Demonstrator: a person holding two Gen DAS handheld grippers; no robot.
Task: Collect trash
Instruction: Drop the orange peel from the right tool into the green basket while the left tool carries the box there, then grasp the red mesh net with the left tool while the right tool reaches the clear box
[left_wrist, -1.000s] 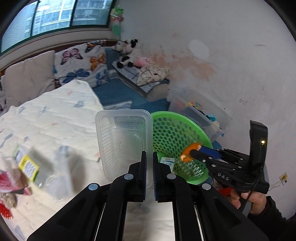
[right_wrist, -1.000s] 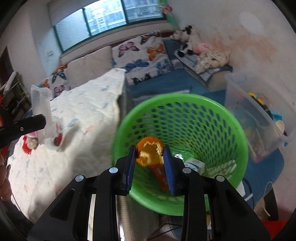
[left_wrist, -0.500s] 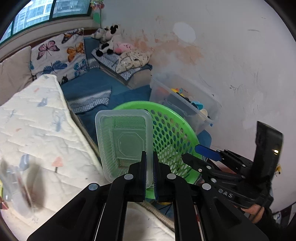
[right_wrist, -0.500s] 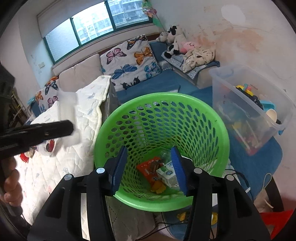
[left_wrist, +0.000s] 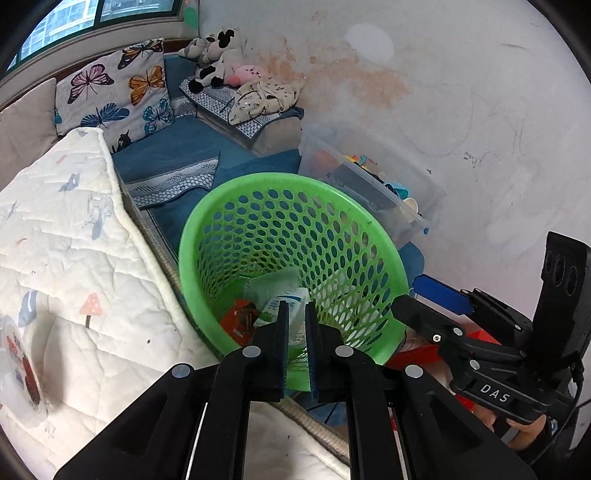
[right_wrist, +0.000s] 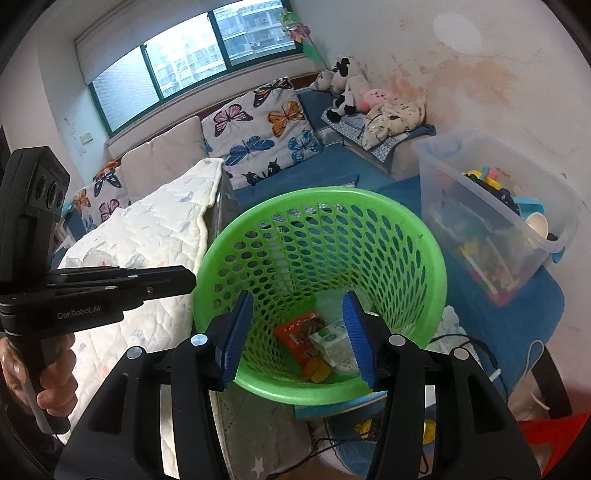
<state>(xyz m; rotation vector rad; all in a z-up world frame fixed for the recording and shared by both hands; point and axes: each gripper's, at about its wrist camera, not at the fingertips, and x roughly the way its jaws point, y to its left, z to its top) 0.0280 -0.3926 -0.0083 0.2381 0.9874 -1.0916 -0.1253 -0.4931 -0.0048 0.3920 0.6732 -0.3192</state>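
A green mesh basket stands on the floor beside the bed. Inside lie a clear plastic tray, an orange wrapper, a small white-green carton and orange peel. My left gripper hangs over the basket's near rim, fingers a narrow gap apart, holding nothing. My right gripper is open and empty above the basket; it also shows in the left wrist view. The left gripper shows in the right wrist view.
A white quilted bed lies left of the basket, with blurred trash at its left edge. A clear storage bin of toys stands right of the basket. Butterfly cushions and plush toys sit behind.
The right gripper opened and dropped the orange peel into the basket. The left gripper swung over the basket and let go of the clear tray, which now lies inside.
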